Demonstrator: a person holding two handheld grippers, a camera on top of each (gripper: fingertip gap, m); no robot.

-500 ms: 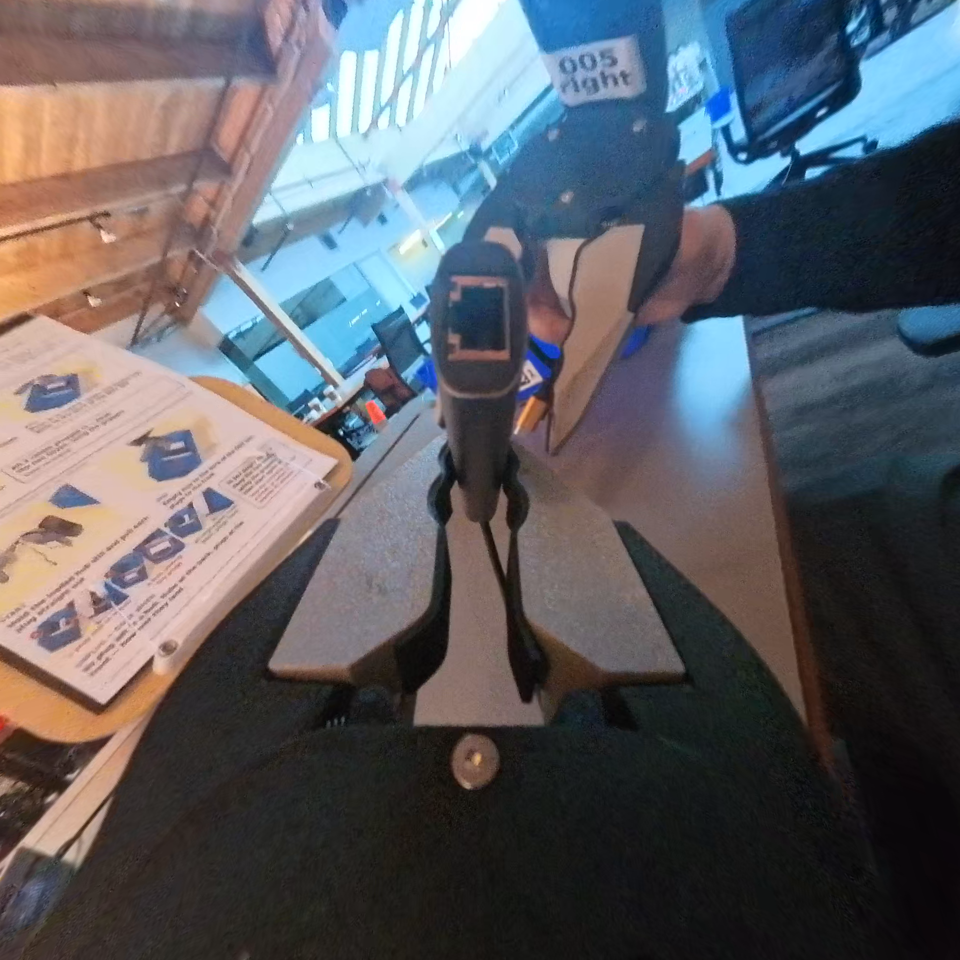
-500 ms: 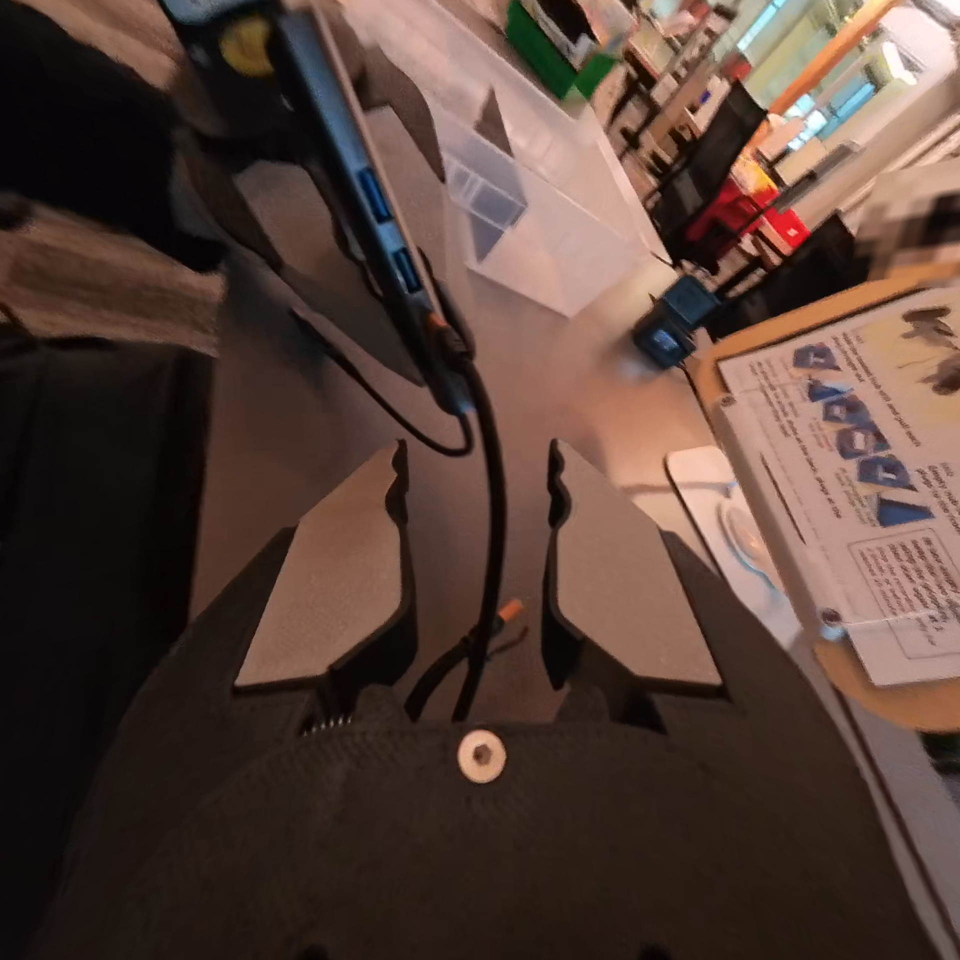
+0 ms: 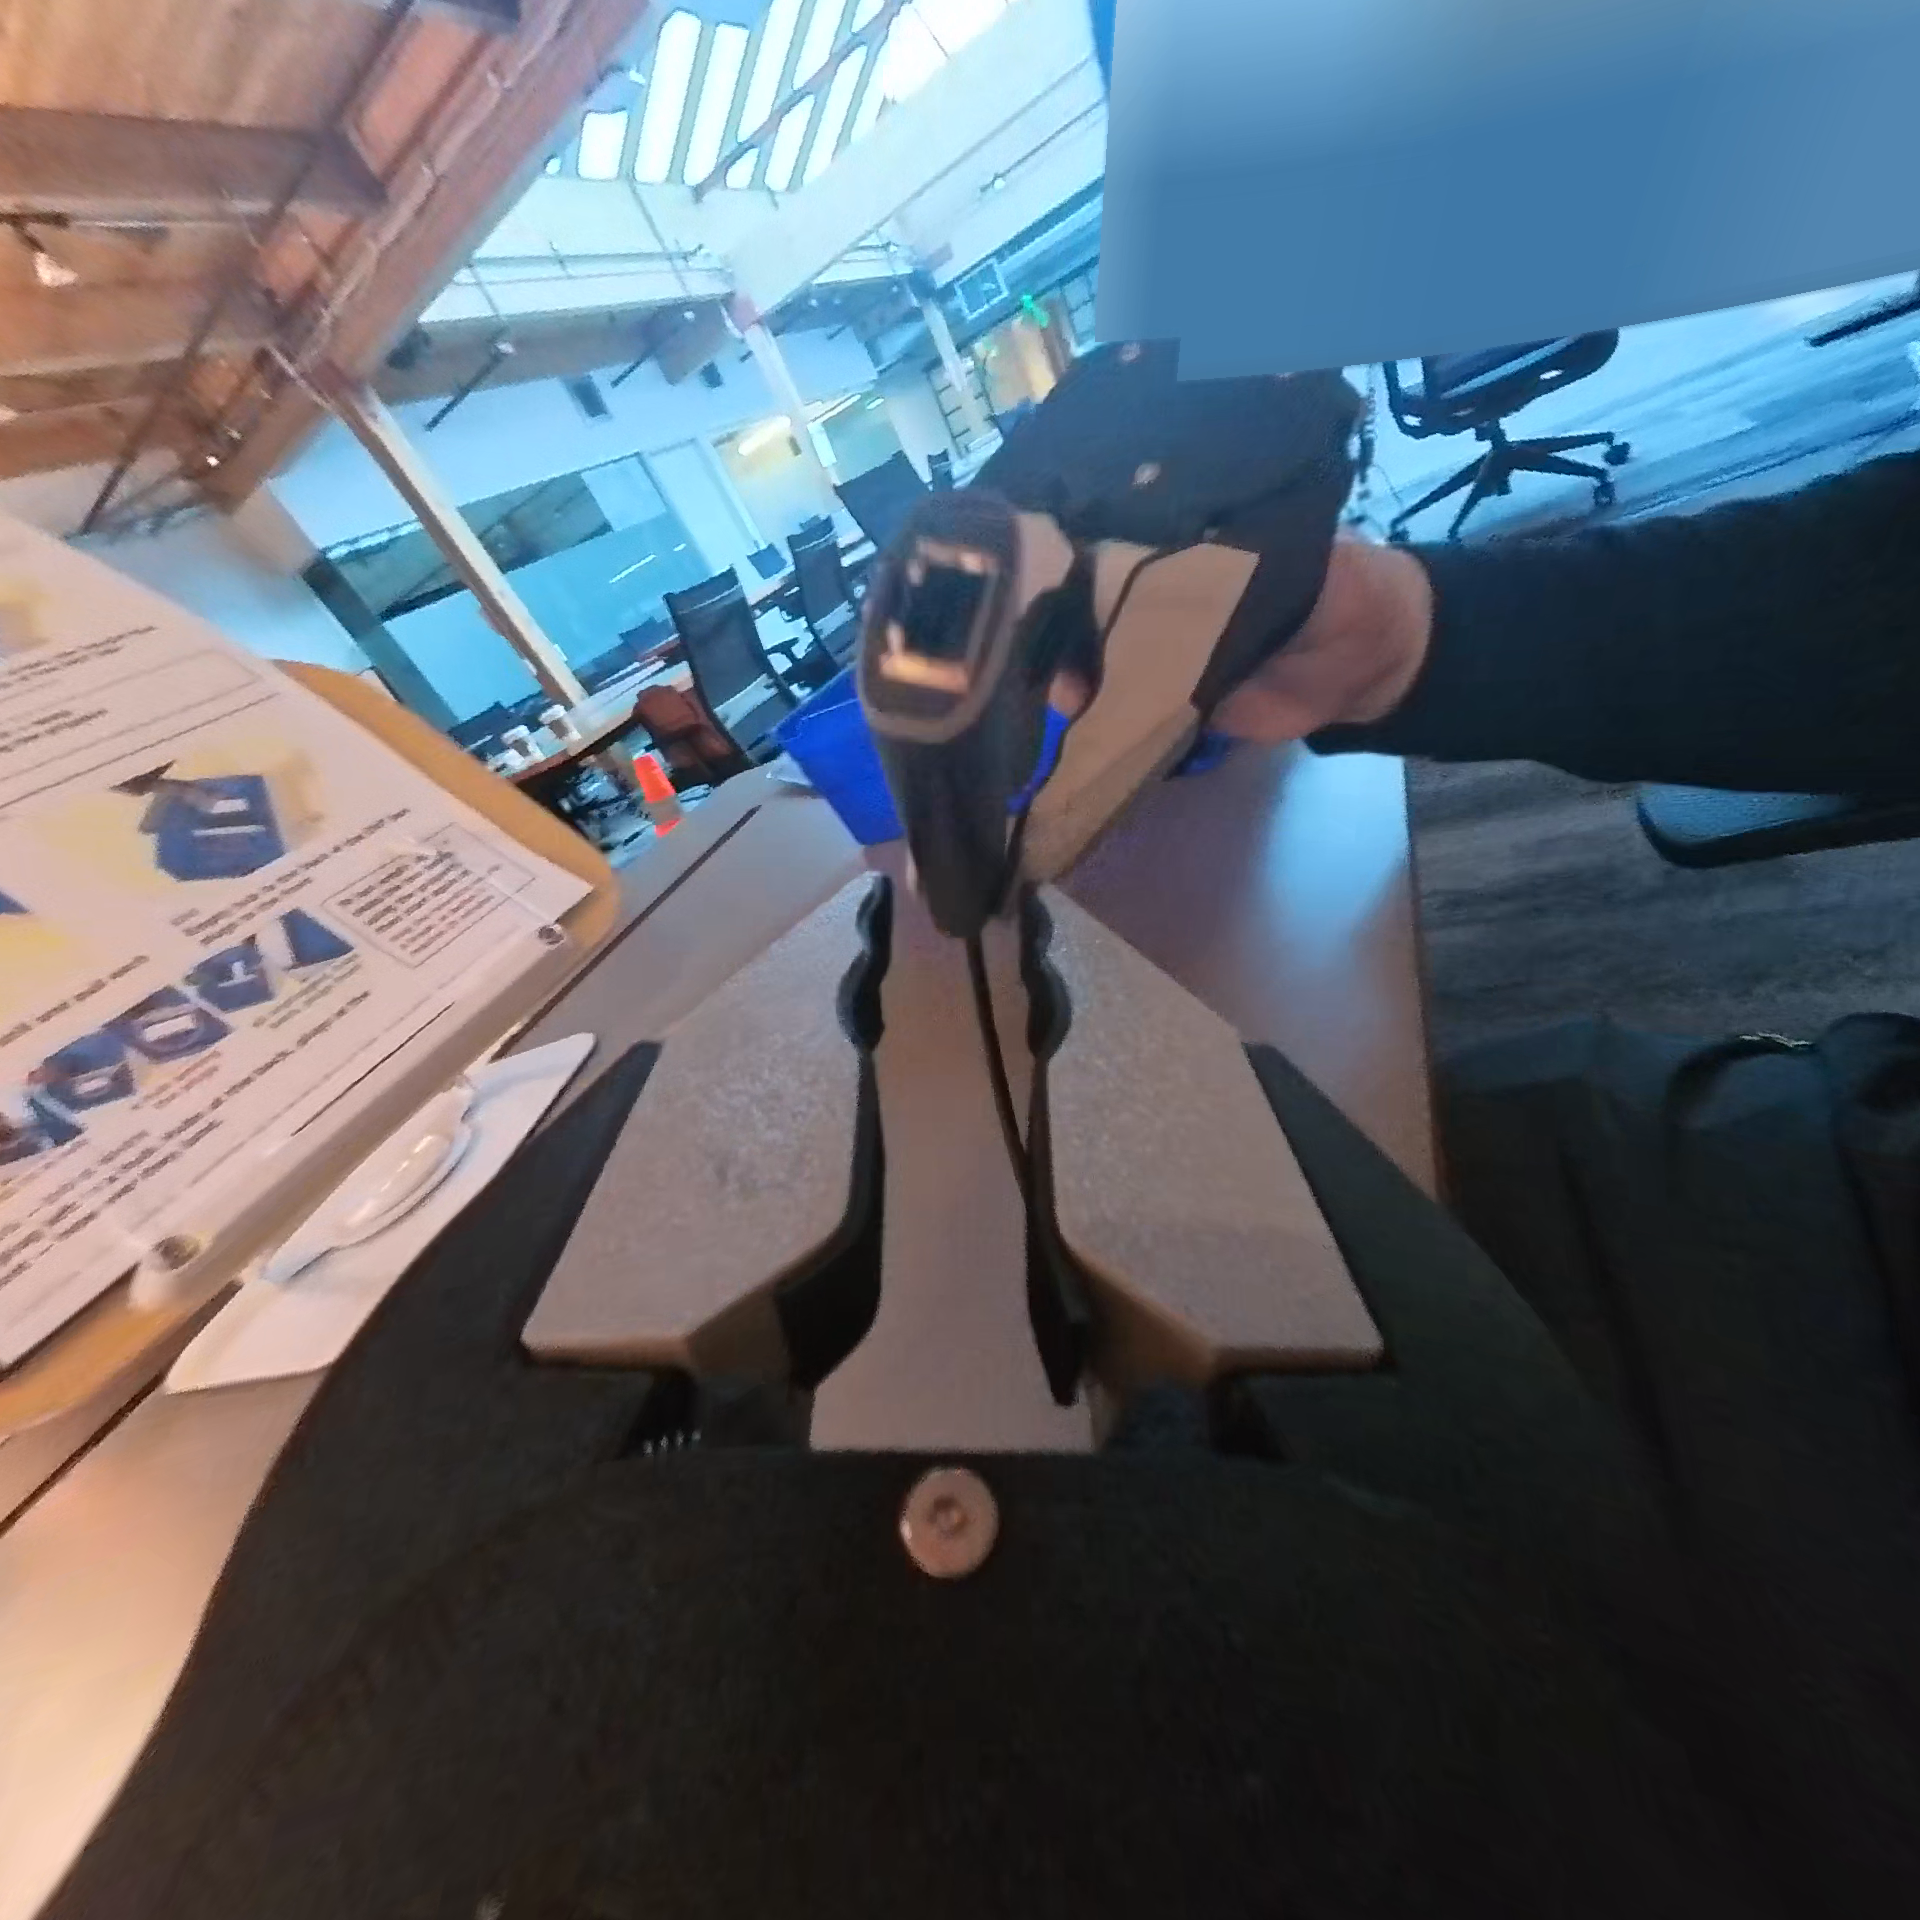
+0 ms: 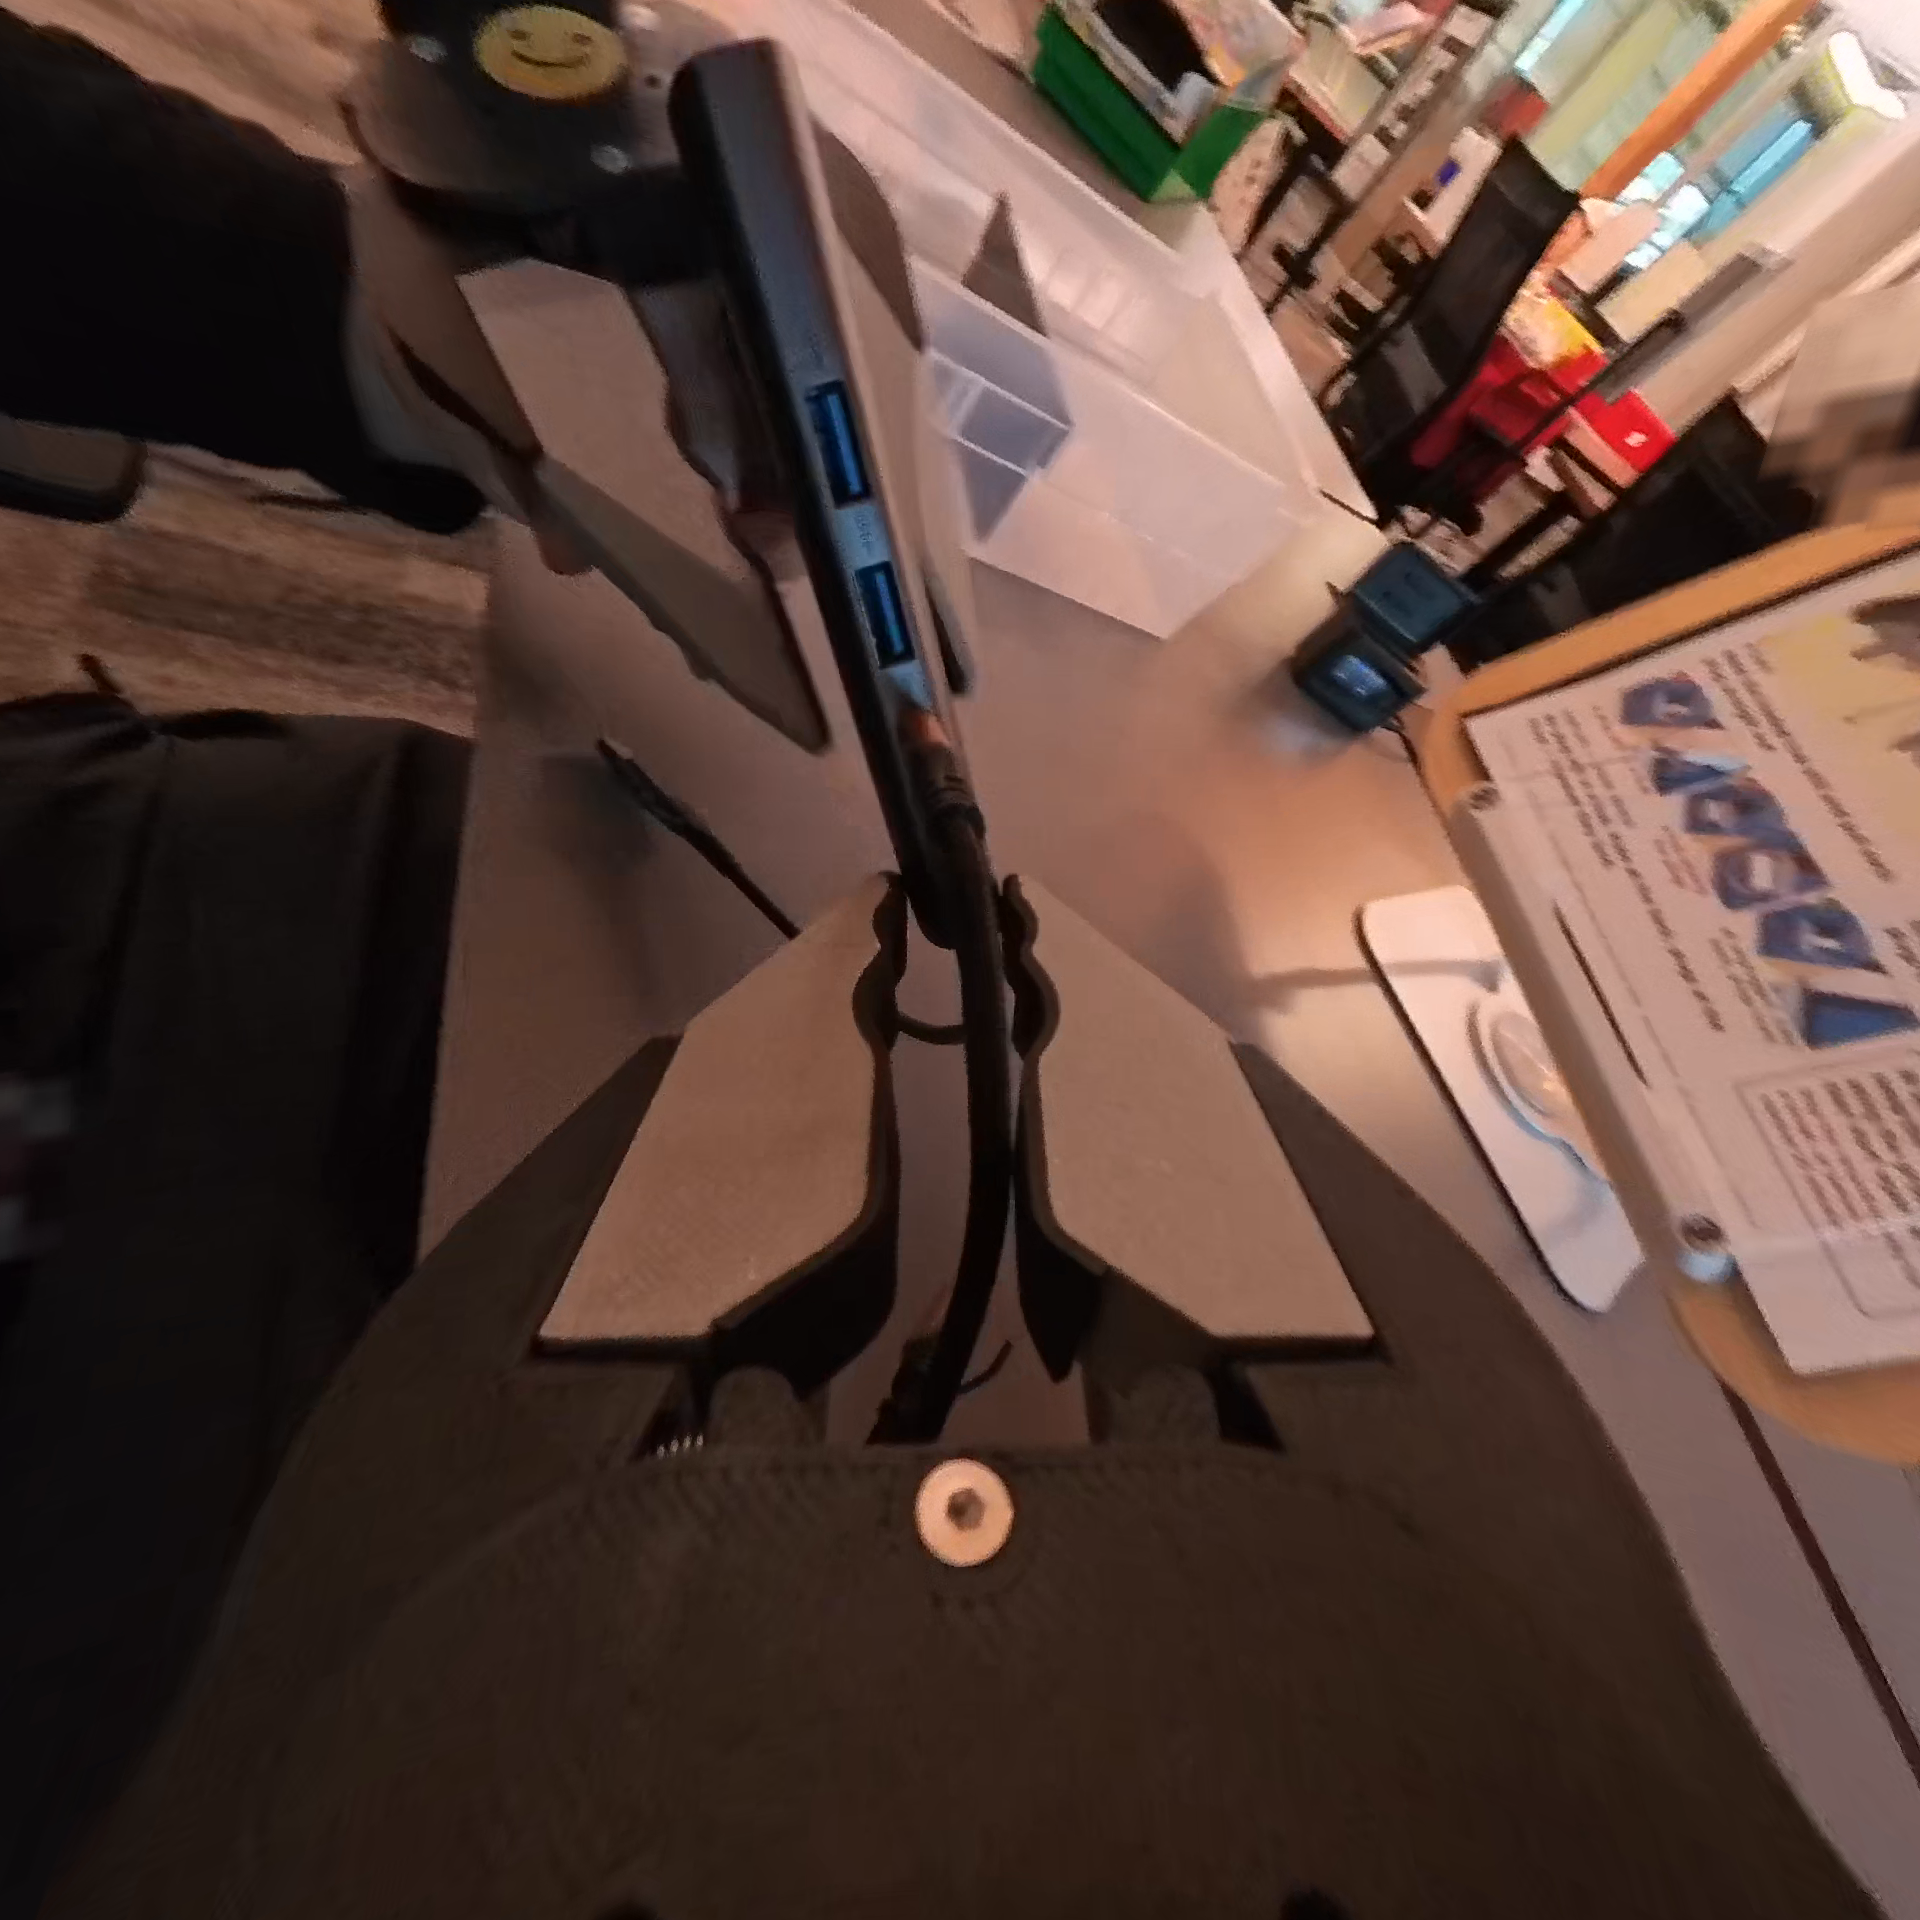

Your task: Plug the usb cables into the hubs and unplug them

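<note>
I worked over a grey worktop (image 4: 582, 831) in an open office with chairs behind. A clear plastic bin (image 4: 1122, 457) sat on it, contents indistinct. My left claw (image 3: 951, 914) stood parted, the dark hub (image 3: 940, 717) at its tips, so its hold was unclear. My right claw (image 4: 951, 914) had nearly closed around the black cable (image 4: 982, 1039) plugged into the hub.

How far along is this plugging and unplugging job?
Plugged: the black cable sits in the hub, lowest port. In hand: left tongs grip the hub, right tongs pinch the cable just behind the plug. Left: probably pulling it out; two blue ports stand empty.
</note>
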